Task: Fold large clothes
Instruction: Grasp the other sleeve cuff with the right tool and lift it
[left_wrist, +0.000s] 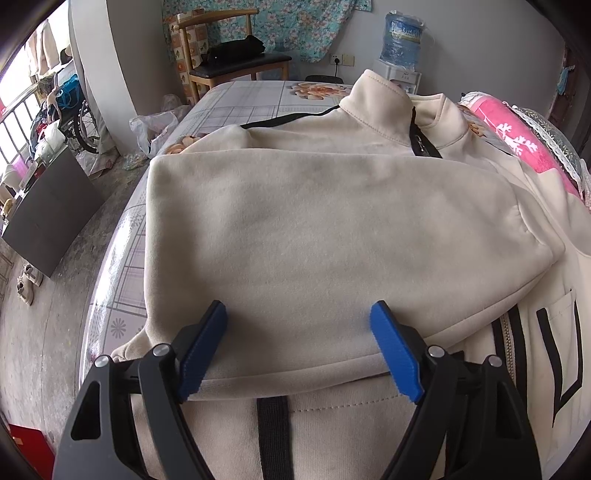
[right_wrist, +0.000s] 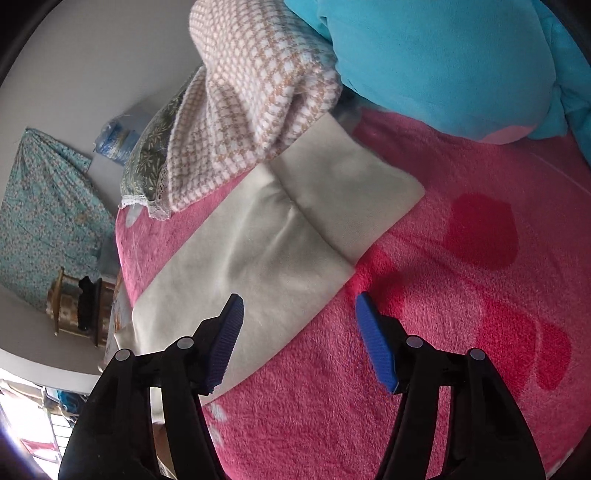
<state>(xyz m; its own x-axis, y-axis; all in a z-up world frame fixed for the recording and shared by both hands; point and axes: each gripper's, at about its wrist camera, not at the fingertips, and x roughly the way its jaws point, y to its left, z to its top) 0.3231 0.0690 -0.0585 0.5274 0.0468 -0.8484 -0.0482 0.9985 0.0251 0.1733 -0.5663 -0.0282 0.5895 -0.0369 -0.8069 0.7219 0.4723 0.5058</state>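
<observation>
A cream jacket (left_wrist: 332, 236) with black trim lies flat on the bed, its collar (left_wrist: 384, 107) at the far end. One sleeve is folded across its chest. My left gripper (left_wrist: 297, 310) hovers open over the near hem, with nothing pinched between its blue pads (left_wrist: 395, 354). In the right wrist view the jacket's other sleeve (right_wrist: 258, 258) stretches out over a pink blanket (right_wrist: 443, 332), with its cuff (right_wrist: 351, 195) at the far end. My right gripper (right_wrist: 299, 299) stands open above this sleeve's lower edge, and its pads do not press on it.
A checked blanket (right_wrist: 258, 92), a green lace-edged pillow (right_wrist: 155, 158) and a teal plush blanket (right_wrist: 443, 55) are piled beyond the sleeve. The bed's left edge (left_wrist: 110, 258) drops to the floor. A wooden chair (left_wrist: 236, 62) and a water dispenser (left_wrist: 400, 48) stand by the far wall.
</observation>
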